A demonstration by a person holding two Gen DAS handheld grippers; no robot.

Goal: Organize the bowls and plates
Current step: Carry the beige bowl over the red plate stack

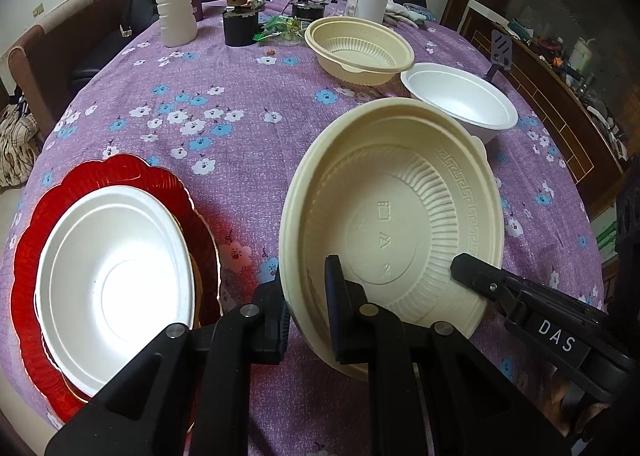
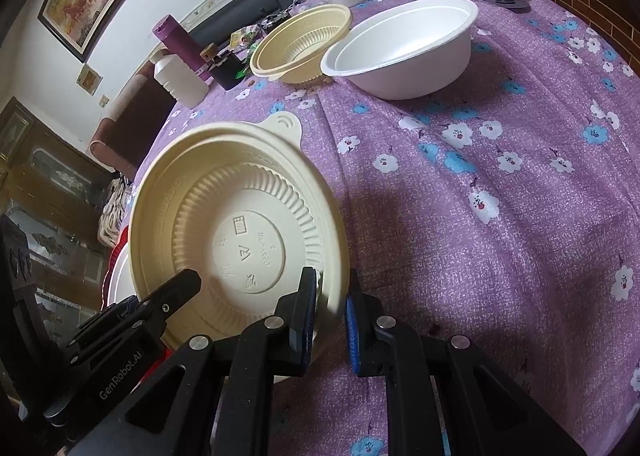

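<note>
You hold the cream bowl, lower centre of the frame, rim clamped by both the left gripper and the right gripper, whose arms read "GenRobot.AI" and "DAS".

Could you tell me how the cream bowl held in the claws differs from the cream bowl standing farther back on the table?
The held cream bowl is tilted and pinched at its rim by the left claw and right claw; the far cream bowl stands upright, untouched, beside the white foam bowl. Both share cream colour and ribbed walls.
</note>
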